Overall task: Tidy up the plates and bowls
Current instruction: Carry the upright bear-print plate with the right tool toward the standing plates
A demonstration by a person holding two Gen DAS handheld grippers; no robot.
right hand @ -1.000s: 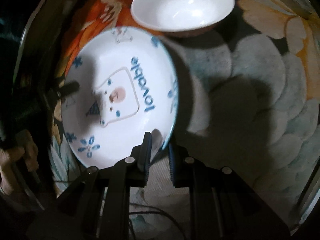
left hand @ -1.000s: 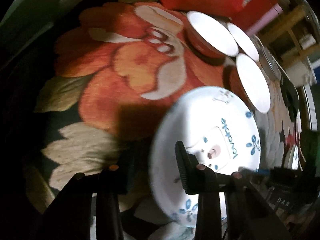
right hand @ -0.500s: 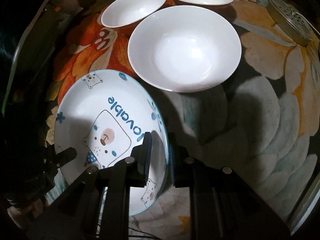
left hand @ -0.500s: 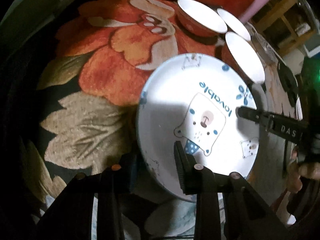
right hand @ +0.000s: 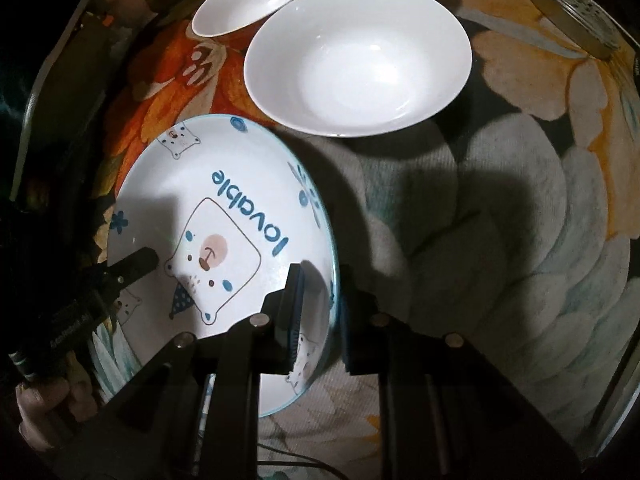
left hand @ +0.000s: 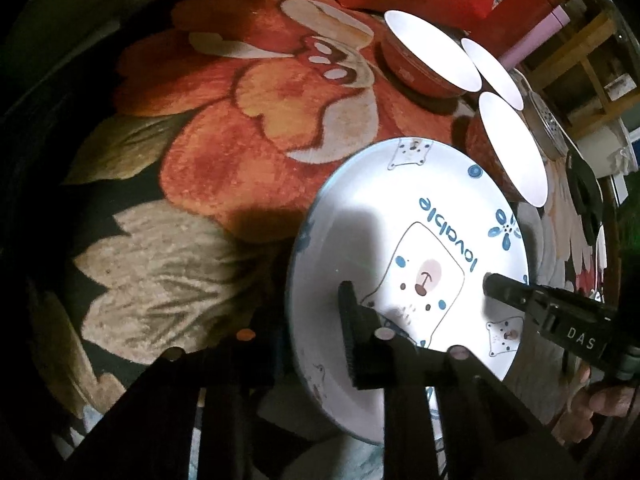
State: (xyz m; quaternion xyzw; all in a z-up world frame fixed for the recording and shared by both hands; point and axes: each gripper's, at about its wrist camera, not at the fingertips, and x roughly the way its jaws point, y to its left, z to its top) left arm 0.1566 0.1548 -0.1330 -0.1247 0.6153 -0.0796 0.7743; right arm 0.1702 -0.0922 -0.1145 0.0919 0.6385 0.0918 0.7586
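Both grippers are pinching the bear-print plate (right hand: pixel 224 240): right gripper (right hand: pixel 318 312) clamping its near right rim, left gripper (left hand: pixel 316 332), jaws just closing, straddling its left rim.

A flowered tablecloth (left hand: pixel 248 152) fills the dim scene; wooden shelving (left hand: pixel 592 52) stands beyond.
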